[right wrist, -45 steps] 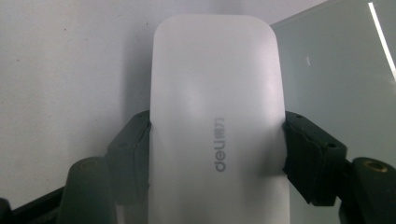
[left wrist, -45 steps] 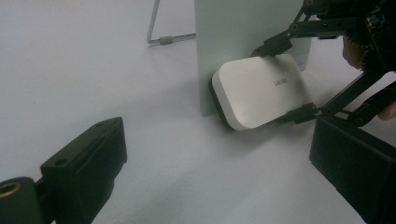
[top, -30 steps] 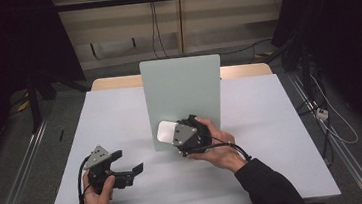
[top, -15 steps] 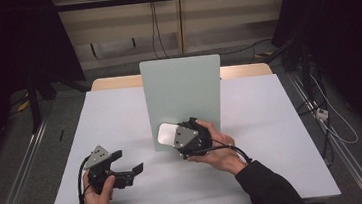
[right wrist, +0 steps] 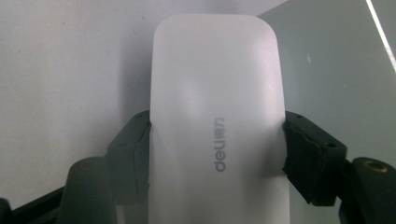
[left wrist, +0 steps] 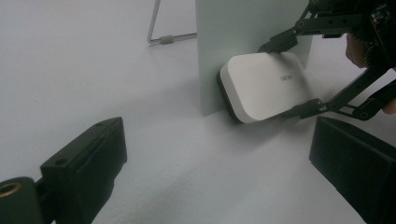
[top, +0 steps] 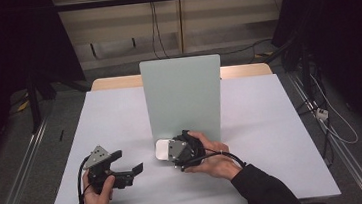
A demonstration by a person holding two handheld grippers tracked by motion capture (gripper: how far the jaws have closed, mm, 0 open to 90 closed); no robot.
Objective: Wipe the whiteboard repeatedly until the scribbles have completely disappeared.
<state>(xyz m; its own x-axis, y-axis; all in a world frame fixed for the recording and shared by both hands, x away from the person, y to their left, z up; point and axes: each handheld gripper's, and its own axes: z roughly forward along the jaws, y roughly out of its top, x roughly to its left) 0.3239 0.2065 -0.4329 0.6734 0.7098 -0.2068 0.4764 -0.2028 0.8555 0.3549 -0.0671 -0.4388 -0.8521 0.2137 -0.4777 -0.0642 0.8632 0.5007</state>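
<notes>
the white case (right wrist: 217, 121) sits between the right gripper (top: 174, 152) fingers (right wrist: 310, 156), pinched on both long sides, low against the upright grey board (top: 182, 97) on the table (top: 281, 122). its black underside seems to touch the table, partly hidden. the left gripper (top: 134, 169) rests apart, fingers spread.

board (top: 183, 99): stood upright mid-counter (top: 271, 123); case (top: 162, 149): set at board's foot, touching it, left of right gripper (top: 174, 152); left gripper (top: 137, 169): placed left of case, apart

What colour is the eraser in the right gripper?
White top, black underside on the eraser; clearest in the left gripper view.
</notes>
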